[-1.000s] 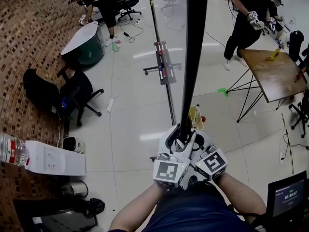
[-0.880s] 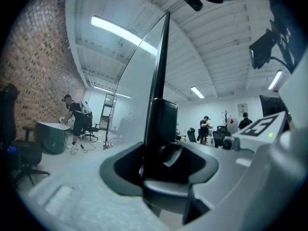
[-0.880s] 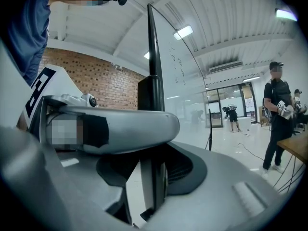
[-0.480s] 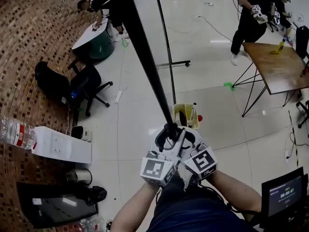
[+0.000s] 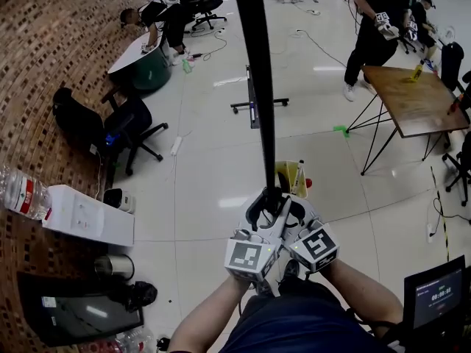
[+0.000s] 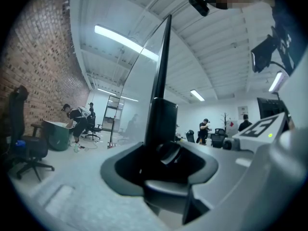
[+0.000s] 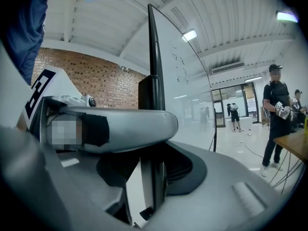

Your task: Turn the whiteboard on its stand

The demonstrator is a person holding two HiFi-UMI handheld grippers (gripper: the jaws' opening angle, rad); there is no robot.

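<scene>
Whiteboard (image 5: 254, 87) upright on its stand (image 5: 257, 103), seen edge-on; at its near edge, left gripper (image 5: 259, 204) and right gripper (image 5: 288, 210), side by side, jaws clamped on its black frame, the left's just tightened

Bare floor (image 5: 206, 190) flanks the whiteboard (image 5: 254, 65); table (image 5: 412, 98) at right

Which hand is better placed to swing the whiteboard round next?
Right, slightly: the right gripper holds the whiteboard deep between its jaws. The left gripper, its jaws just closed further, clamps the same edge nearer its tips.
</scene>
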